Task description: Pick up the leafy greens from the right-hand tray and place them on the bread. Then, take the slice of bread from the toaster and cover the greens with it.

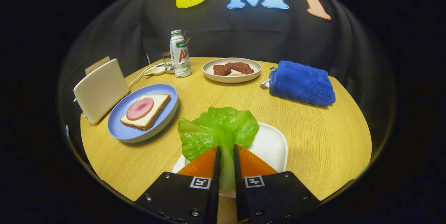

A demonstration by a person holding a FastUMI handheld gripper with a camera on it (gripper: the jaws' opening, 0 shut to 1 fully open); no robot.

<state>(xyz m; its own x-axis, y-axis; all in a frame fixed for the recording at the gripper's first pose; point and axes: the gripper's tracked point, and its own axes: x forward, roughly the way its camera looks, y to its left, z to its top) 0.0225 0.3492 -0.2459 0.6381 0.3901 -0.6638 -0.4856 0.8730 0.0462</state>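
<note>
A green lettuce leaf (217,130) has its pale stem clamped between my two fingers, so my gripper (226,149) is shut on it. The leaf spreads out ahead of the fingertips, over the near-left part of the white tray (270,145). To the left, beyond the fingers, a blue plate (120,130) carries a slice of bread (158,103) topped with a round pink slice of ham (140,108). A cream toaster (100,90) stands at the table's left edge behind the plate, with a brown slice (97,64) poking out of its top.
A folded blue towel (301,83) lies at the back right. A beige bowl (231,75) with dark meat pieces sits at the back centre. A white bottle (180,56) and a power strip (155,69) stand at the back left. The round wooden table (313,140) drops off all around.
</note>
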